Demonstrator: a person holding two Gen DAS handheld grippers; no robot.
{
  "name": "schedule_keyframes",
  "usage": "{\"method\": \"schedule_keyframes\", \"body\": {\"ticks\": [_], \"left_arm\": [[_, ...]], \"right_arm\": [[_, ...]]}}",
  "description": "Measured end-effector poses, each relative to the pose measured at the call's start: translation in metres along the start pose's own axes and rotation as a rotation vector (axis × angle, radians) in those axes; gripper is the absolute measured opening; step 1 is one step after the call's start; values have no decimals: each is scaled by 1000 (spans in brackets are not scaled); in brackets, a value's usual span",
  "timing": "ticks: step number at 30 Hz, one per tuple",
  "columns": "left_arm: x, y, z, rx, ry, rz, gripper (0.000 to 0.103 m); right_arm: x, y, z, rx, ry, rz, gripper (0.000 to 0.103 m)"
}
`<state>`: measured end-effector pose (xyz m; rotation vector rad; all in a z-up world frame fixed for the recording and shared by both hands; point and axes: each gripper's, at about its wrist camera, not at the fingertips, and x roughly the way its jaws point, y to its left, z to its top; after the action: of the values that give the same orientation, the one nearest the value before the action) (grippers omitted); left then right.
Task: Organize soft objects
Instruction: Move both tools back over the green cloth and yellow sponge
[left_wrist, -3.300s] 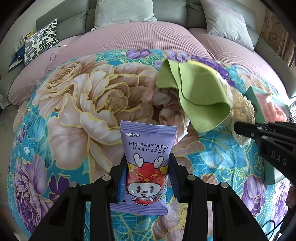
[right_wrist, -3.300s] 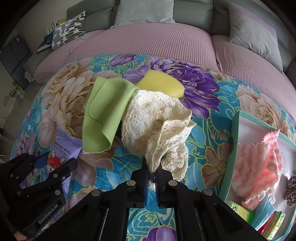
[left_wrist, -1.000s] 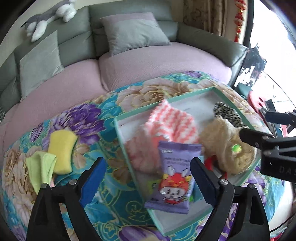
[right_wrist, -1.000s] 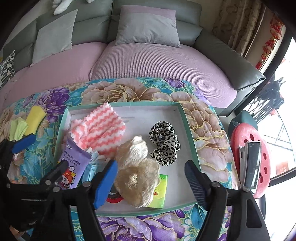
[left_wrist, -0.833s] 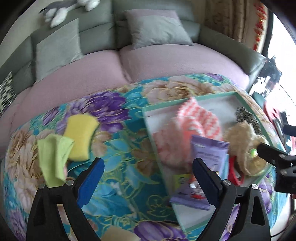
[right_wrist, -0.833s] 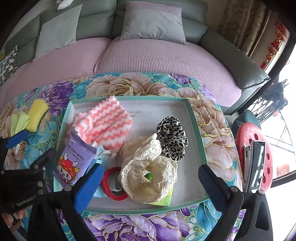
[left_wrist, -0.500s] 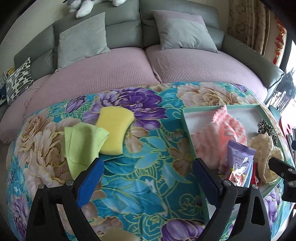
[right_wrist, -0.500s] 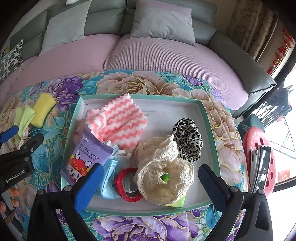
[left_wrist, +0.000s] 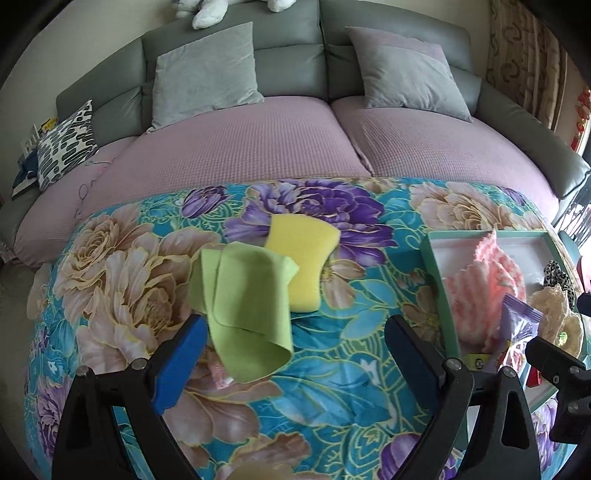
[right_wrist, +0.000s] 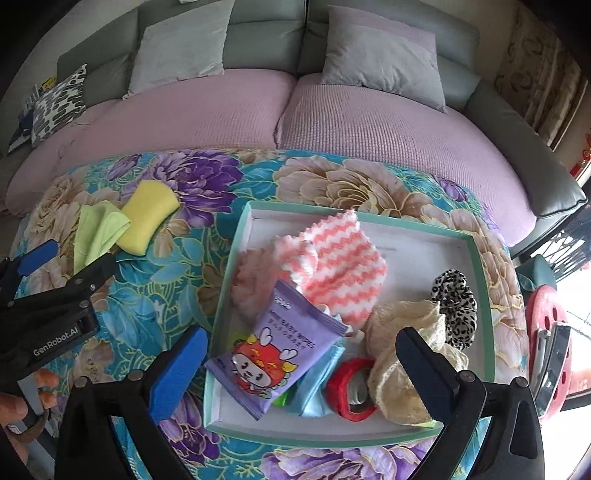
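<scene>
Both jaws stood spread and empty: left gripper (left_wrist: 293, 350) tilted down over the green cloth (left_wrist: 245, 310) at frame centre, right gripper (right_wrist: 299, 356) above the tray (right_wrist: 480, 295), lower centre.

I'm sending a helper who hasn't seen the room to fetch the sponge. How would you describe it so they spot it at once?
On the floral blanket, look left of the teal-rimmed tray. The yellow sponge lies flat there, partly under the green cloth. It is the thick, rounded, bright yellow block; the cloth is thin and folded.
</scene>
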<state>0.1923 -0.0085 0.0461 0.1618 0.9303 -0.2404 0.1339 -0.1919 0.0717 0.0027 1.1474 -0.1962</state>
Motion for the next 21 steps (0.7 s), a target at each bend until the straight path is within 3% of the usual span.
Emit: {"method": "schedule_keyframes", "body": {"ticks": [21], "left_arm": [[25, 47, 15, -74, 5, 70, 97]], "right_arm": [[20, 55, 29, -65, -14, 90, 103]]}}
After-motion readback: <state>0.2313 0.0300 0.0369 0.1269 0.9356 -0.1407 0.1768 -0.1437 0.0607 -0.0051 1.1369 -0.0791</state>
